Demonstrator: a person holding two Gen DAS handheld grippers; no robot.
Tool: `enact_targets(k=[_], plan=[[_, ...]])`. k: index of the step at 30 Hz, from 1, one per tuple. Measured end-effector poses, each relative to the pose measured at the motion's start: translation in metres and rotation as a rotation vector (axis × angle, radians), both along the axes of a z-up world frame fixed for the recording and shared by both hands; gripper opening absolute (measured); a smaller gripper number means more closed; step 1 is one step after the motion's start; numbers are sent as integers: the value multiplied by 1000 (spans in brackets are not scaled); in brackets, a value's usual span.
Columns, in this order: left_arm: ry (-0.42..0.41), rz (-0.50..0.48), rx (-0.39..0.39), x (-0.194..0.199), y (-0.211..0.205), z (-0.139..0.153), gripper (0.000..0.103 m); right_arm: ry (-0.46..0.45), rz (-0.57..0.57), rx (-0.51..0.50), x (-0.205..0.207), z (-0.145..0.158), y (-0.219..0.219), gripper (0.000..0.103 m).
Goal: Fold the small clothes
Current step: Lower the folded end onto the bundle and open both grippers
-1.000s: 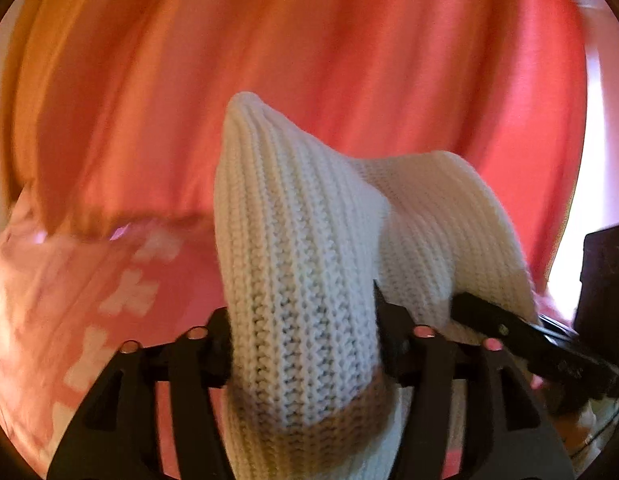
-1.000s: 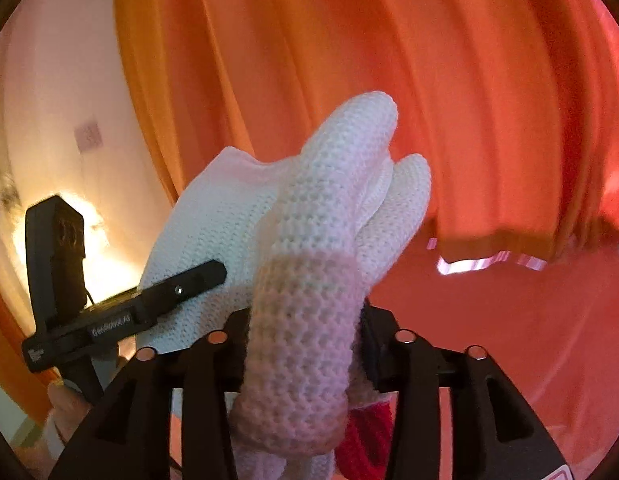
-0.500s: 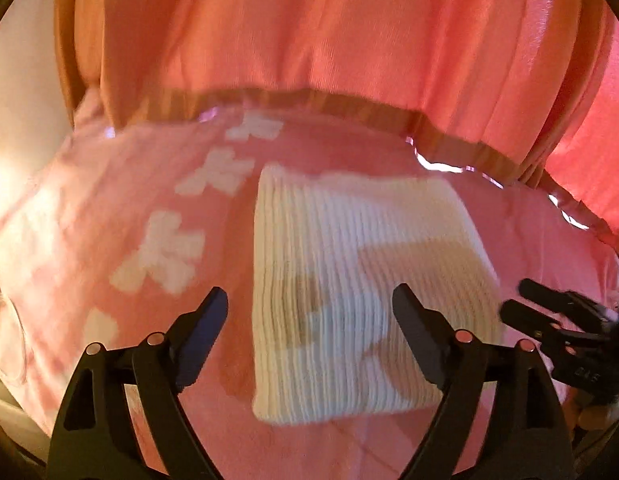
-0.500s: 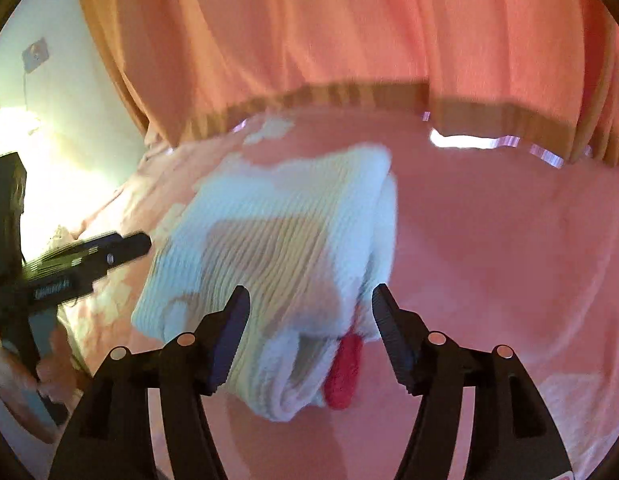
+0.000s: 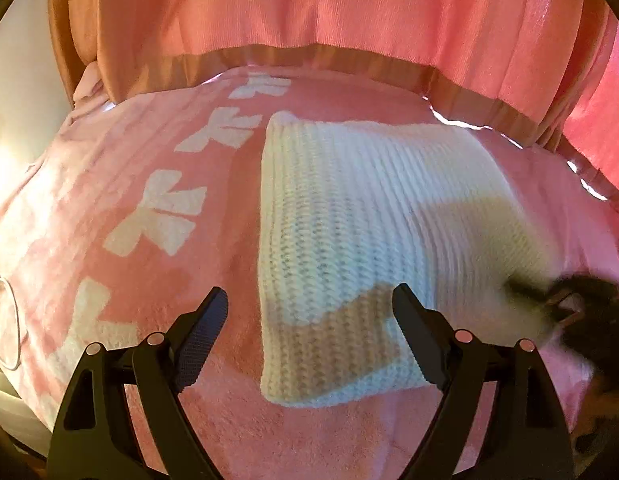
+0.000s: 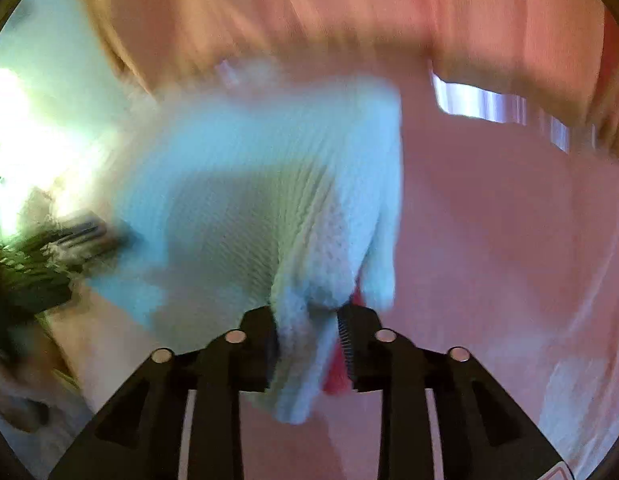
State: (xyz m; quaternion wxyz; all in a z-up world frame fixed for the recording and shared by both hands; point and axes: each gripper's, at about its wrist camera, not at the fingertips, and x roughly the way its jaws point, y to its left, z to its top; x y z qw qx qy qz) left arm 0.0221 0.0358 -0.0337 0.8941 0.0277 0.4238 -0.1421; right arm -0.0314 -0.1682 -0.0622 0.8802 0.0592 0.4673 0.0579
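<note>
1. Pink blanket [image 5: 121, 304] with white bow shapes covers the work surface; orange-pink curtain [image 5: 349, 8] hangs across the far side.

2. Left wrist view:
   - White knitted garment [image 5: 361, 220] lies flat on the blanket as a rough rectangle, centre to right, near edge between the fingers.
   - Left gripper [image 5: 309, 320] jaws spread wide, holding nothing, poised just above the garment's near edge.
   - Dark blurred shape at the garment's right edge reads as the right gripper [image 5: 565, 304]; contact unclear through blur.

3. Right wrist view:
   - Heavily motion-blurred throughout.
   - Right gripper [image 6: 307, 340] jaws drawn close together on a bunched near corner of the white knitted garment [image 6: 269, 200].
   - Red fabric patch [image 6: 337, 376] showing under that corner, beside the right finger; nature not determinable.
   - Dark blurred form at far left taken as the left gripper [image 6: 49, 256].

4. Risks, as judgement:
   - One-sided pull: corner pinched on the right only, left side free, so a lift could drag and skew the whole rectangle.
   - Thick knit bunched in the jaws may slip out or release unevenly, opening the existing fold.
   - Fast movement, as the blur suggests, could snag loose knit on the finger ridges.
   - Blanket nap may be caught along with the garment if closing low.
</note>
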Motion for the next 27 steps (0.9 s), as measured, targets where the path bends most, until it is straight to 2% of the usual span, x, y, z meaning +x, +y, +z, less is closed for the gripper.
enact_targets(k=[2,4,7,8,10,11,12,14,16,17,20,21,22,23,24,25,27], plan=[[3,-1,2,1,-1,1,82,-38,-16,31,-6,16,-1,29],[-9,-1,3,-1,0,3,82,-201,-25,9,-24,52,3,34],[-25,3,25,-2,0,3,82,-326,8,-14,-39,76,17,36],[-22,9,32,-1,0,2,82,-351,39,-22,-41,79,25,33],[-8,10,33,1,-1,0,82,-306,94,-49,-31,70,40,22],[-8,10,35,1,-2,0,82,-275,96,-65,-25,62,42,22],[-9,11,41,1,-3,0,82,-222,92,-85,-16,48,41,22],[-8,6,49,2,-6,-1,82,-108,53,-107,3,20,30,12],[-6,3,53,1,-6,-2,82,-106,26,-31,4,23,19,8],[-10,3,56,1,-6,-2,82,-132,20,14,0,36,15,8],[-17,5,52,-1,-3,-1,82,-234,46,31,-16,64,16,8],[-16,5,53,0,-3,-1,82,-227,51,12,-12,62,18,8],[-14,6,56,0,-3,-2,82,-177,39,-25,-3,48,18,8],[-8,7,59,1,-3,-4,82,-107,28,-57,6,28,15,3],[-4,5,61,2,-4,-4,82,-71,22,-56,12,15,13,1],[2,2,62,2,-4,-5,82,-85,15,-19,14,13,8,2],[-17,-5,55,-3,-6,0,82,-121,3,-23,2,32,12,5]])
